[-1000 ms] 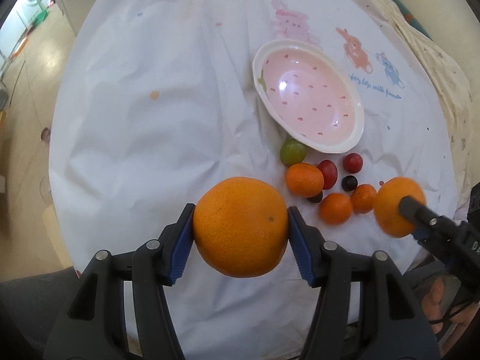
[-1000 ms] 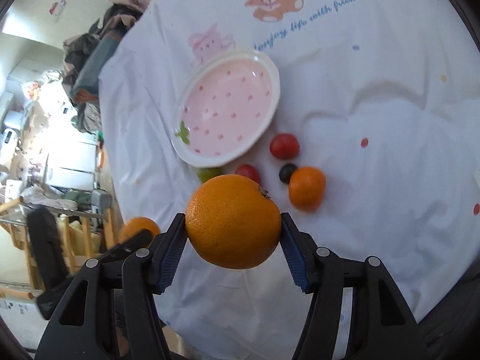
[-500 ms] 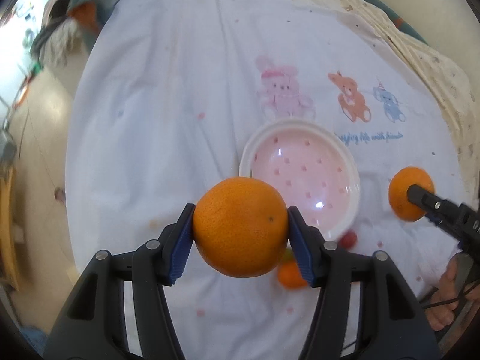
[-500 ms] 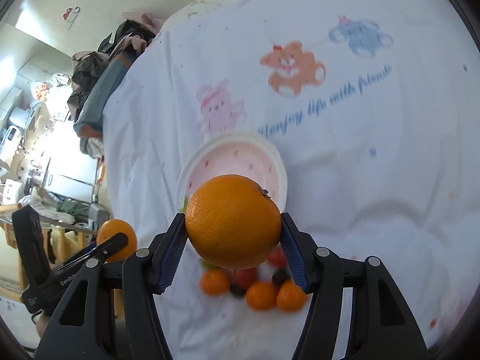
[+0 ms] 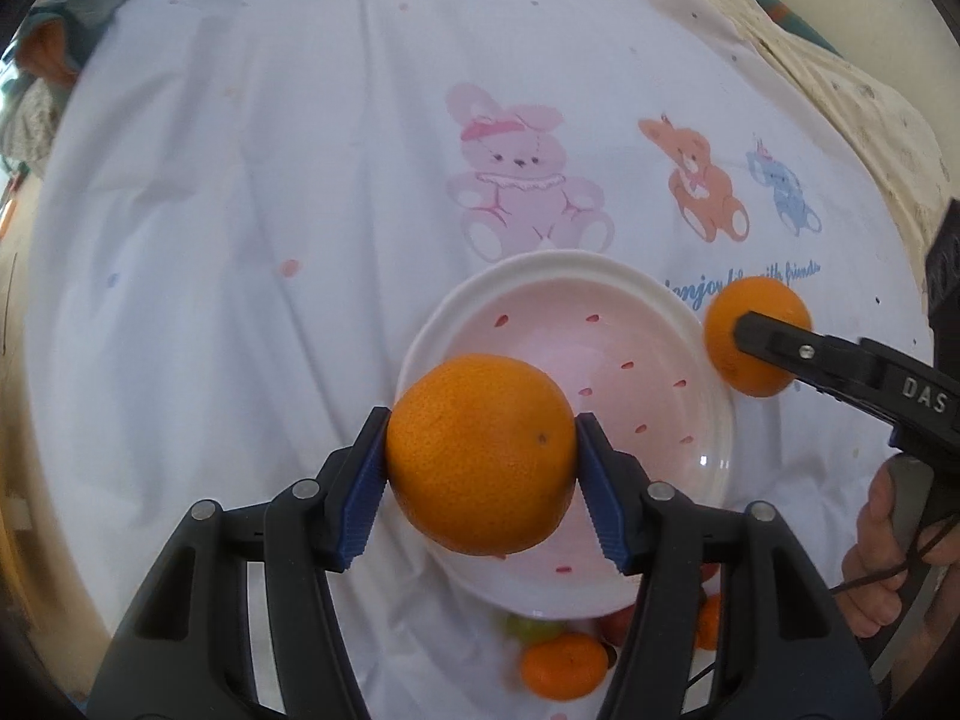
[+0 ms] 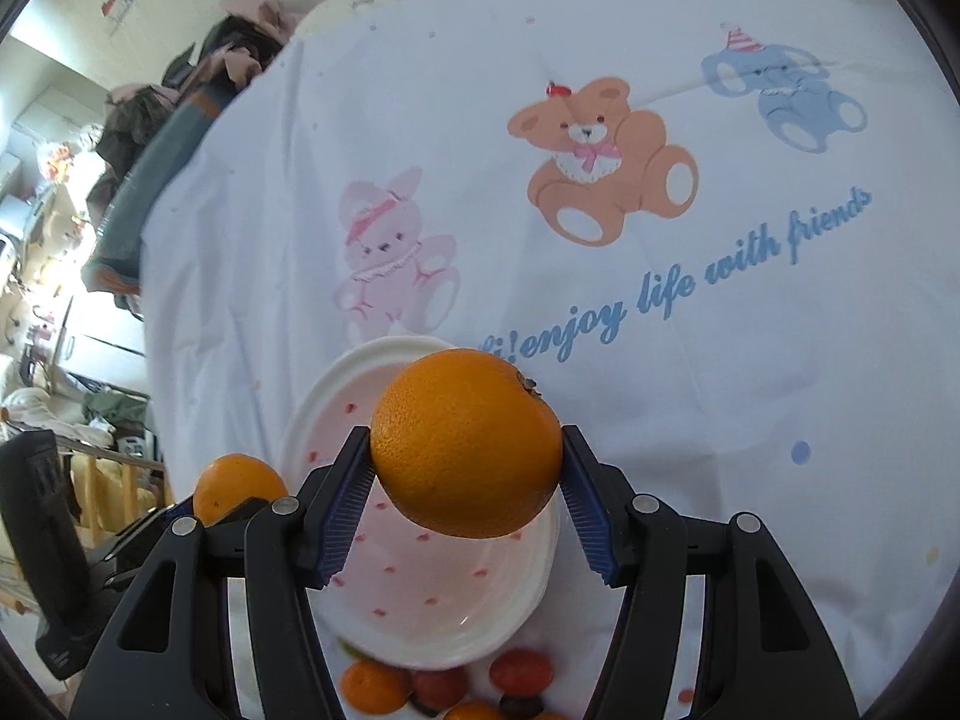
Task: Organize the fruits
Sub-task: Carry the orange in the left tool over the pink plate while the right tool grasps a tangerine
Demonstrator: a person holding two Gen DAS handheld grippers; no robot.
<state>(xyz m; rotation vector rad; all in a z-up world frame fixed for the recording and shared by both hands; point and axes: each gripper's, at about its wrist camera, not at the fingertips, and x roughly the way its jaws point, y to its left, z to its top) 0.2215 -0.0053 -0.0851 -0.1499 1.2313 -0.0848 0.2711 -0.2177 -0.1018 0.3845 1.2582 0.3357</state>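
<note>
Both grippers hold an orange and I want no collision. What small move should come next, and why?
Probably lower the left gripper first and release its orange into the pink plate, which looks empty beneath it. The right gripper waits with its orange near the rim.

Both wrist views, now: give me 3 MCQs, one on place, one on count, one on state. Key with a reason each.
1. Where do the small loose fruits lie?
A. inside the bowl
B. on the cloth at the bowl's near rim
C. on the pink rabbit print

2. How many large oranges are gripped in all?
A. one
B. two
C. three

3. What is in the pink bowl?
A. nothing
B. one orange
C. grapes

Key:
1 B: they sit on the white cloth just outside the near rim.
2 B: the left gripper clamps one orange and the right gripper clamps another orange.
3 A: only printed red flecks show inside it.
</note>
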